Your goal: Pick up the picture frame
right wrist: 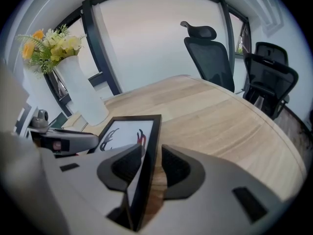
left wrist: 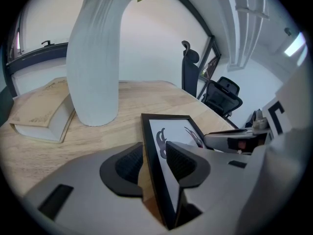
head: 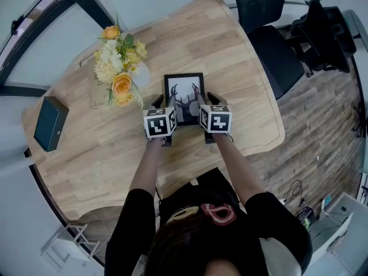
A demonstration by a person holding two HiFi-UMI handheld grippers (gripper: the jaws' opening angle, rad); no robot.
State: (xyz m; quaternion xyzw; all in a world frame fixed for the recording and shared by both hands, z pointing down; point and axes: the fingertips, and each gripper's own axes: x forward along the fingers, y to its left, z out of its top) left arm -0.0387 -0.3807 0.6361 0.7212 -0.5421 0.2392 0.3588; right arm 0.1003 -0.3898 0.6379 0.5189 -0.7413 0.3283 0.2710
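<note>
Your left gripper: jaws apart, astride the left side rail of the picture frame. One pad sits over the glass side and the other behind the rail, with a thin sliver of wood showing between that pad and the black rail. Not clamped.

Your right gripper: the same on the frame's right rail. Jaws released, rail between them, and a narrow strip of tabletop shows between the rail and the outer pad.

Both grippers angle downward, side by side, with the marker cubes at the frame's near corners.

Frame: black border, white print with a dark antlered figure. It sits near the middle of the wooden table, face up toward you. I can't tell whether its lower edge rests on the wood.

Just left of the frame is a white vase of yellow and orange flowers, standing on a flat pale book. It is close to the frame but not touching it.

Far left, near the table edge, lies a dark green box, well apart from the frame.

Beyond the far right side of the table stand black office chairs.
</note>
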